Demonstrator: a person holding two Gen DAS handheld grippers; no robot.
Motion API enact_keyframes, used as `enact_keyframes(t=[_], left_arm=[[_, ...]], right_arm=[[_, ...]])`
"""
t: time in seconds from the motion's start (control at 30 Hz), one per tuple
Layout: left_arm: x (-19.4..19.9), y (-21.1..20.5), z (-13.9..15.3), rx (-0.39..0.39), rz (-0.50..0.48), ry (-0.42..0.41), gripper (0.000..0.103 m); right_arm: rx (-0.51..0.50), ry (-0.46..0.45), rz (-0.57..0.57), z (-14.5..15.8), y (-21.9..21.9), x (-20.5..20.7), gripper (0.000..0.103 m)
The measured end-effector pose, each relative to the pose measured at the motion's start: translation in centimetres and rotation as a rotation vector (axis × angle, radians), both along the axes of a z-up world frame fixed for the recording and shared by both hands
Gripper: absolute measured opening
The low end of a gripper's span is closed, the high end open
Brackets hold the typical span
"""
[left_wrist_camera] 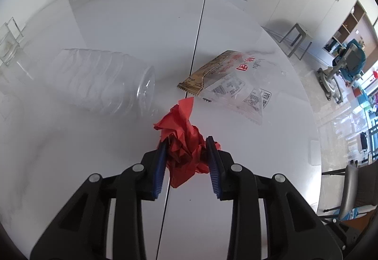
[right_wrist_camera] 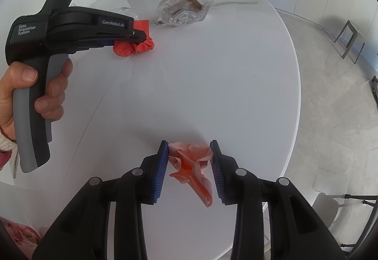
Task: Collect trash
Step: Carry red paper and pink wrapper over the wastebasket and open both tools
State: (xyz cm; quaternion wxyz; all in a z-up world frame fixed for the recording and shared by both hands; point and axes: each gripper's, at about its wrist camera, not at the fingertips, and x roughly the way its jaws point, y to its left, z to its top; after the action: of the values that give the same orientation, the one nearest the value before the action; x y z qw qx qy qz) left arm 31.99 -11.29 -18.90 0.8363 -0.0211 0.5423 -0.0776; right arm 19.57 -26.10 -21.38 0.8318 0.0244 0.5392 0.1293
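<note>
Left wrist view: a crumpled red paper wad (left_wrist_camera: 186,142) is clamped between the left gripper (left_wrist_camera: 187,142) fingers on the white round surface (left_wrist_camera: 118,23). Beyond it are listed a ribbed clear plastic bottle (left_wrist_camera: 104,80), lying sideways, and a clear printed snack wrapper (left_wrist_camera: 226,80). A crumpled pale pink paper scrap (right_wrist_camera: 191,160) is pinched by the right gripper (right_wrist_camera: 190,160) fingers.

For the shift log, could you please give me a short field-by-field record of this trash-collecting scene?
left tool: closed on red crumpled paper
right tool: closed on pale orange crumpled paper
plastic bottle: clear, lying on its side, untouched
snack wrapper: flat beside the bottle, untouched
table: white, round, with a seam
</note>
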Motion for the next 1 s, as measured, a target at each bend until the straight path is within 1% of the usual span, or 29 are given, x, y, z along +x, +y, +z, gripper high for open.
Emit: enact_keyframes(t=[0.1, 0.3, 0.5, 0.57, 0.6, 0.67, 0.8, 0.9, 1.0], left_arm=[[-0.7, 0.2, 0.4, 0.002, -0.024, -0.017, 0.031], [-1.6, 0.3, 1.6, -0.021, -0.029, -0.023, 0.031], [-4.6, -0.8, 3.3, 0.020, -0.053, -0.016, 0.031], [-6.0, -1.7, 3.9, 0.031, -0.076, -0.009, 0.031], [-6.5, -1.9, 4.1, 0.029, -0.089, -0.027, 0.031], [-8.3, -2.6, 4.8, 0.040, -0.115, -0.031, 0.031], [-11.8, -4.6, 6.1, 0.031, -0.191, -0.038, 0.031], [-14.6, -6.9, 6.9, 0.020, -0.261, -0.052, 0.031], [-17.7, -9.9, 7.4, -0.004, -0.345, -0.045, 0.032]], right_arm=[[0.007, -0.003, -0.003, 0.0, 0.0, 0.0, 0.037], [0.021, -0.013, -0.016, 0.3, -0.3, 0.0, 0.036], [0.017, -0.033, -0.037, 1.6, -0.9, -1.3, 0.037], [0.013, -0.037, -0.052, 2.0, -1.3, -2.1, 0.037], [0.011, -0.039, -0.062, 2.3, -1.5, -2.6, 0.037], [0.008, -0.047, -0.089, 2.9, -2.2, -3.8, 0.037], [0.004, -0.063, -0.174, 4.2, -4.6, -7.0, 0.037], [-0.009, -0.074, -0.249, 4.9, -6.8, -9.6, 0.037], [-0.021, -0.080, -0.340, 5.3, -9.6, -12.8, 0.037]])
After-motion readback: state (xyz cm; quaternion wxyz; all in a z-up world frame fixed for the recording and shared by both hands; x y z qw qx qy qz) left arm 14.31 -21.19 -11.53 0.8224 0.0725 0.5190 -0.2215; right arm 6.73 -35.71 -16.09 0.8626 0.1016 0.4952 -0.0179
